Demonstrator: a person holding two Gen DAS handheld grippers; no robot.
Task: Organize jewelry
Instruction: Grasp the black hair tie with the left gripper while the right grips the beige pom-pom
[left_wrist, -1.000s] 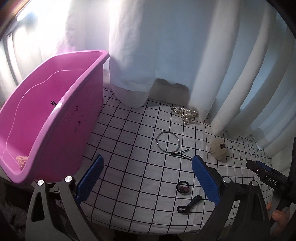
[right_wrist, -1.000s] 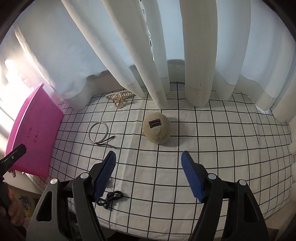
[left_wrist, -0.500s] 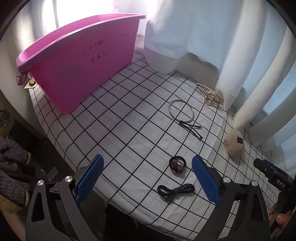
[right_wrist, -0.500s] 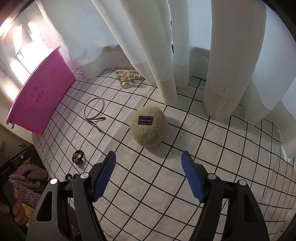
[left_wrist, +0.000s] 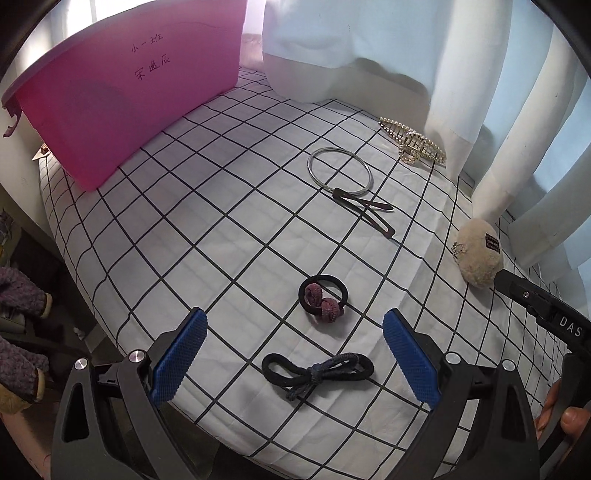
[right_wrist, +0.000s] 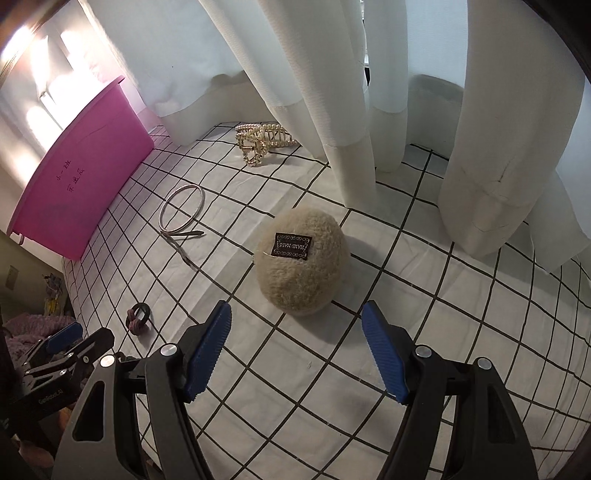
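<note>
Standing beside the table, I see the left gripper (left_wrist: 293, 356) hanging over the near edge of the checked tablecloth (left_wrist: 207, 206). Its blue jaws are wide apart and hold nothing. A dark knotted hair tie (left_wrist: 317, 371) lies on the cloth between them, and neither pad touches it. Just beyond it lies a black hair tie with two maroon balls (left_wrist: 323, 299).

The right gripper (right_wrist: 295, 345) is to the right of the left one, also pointing down at the cloth, with its jaws spread wide and nothing in them. Just ahead of its tips sits a fluffy beige hair clip (right_wrist: 303, 260) with a small dark label on top. The pads do not reach it.

Further along the cloth, two thin dark hairpins (left_wrist: 364, 214) lie crossed, and one end touches a silver bangle (left_wrist: 340, 173). Behind the bangle, near the hem of the white curtain (right_wrist: 332, 92), rests a gold claw clip with pearls (left_wrist: 412, 142).

At the far left of the table stands a pink plastic bin (left_wrist: 122, 96) with handwriting on its side, well apart from all the pieces.
</note>
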